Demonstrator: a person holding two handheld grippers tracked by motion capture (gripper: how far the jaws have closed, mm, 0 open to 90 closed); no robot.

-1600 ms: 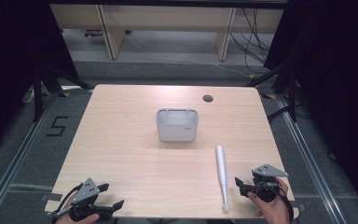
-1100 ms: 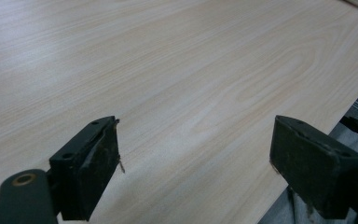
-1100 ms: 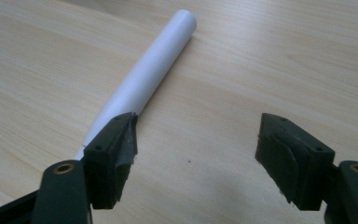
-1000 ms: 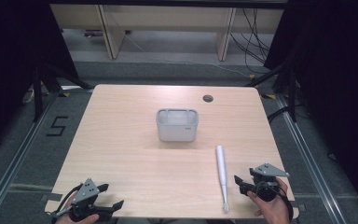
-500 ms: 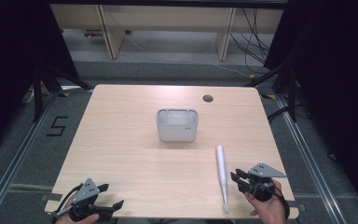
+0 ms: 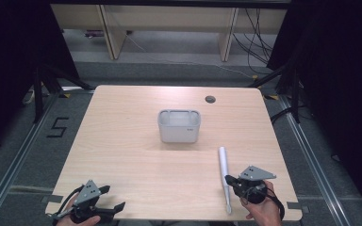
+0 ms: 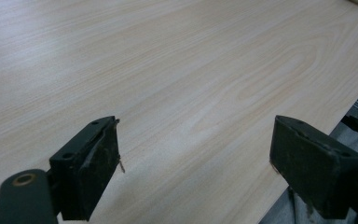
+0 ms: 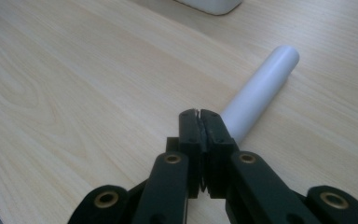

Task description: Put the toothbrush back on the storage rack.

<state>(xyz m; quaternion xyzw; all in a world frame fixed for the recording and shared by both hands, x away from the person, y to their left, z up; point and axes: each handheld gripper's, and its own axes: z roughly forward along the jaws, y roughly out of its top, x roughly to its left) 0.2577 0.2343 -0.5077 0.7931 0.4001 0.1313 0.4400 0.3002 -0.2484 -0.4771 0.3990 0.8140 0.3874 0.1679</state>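
So my right gripper (image 8: 199,113) has its jaws pinched together on nothing, smooth white tube (image 8: 261,91) just past them. Left gripper (image 7: 193,154) gapes wide over bare woodgrain table (image 7: 177,70).

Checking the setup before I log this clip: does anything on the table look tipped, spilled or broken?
Nothing stands out. The white container sits upright mid-table, and the white stick lies flat beside the shut right gripper. The left gripper is open over bare table.
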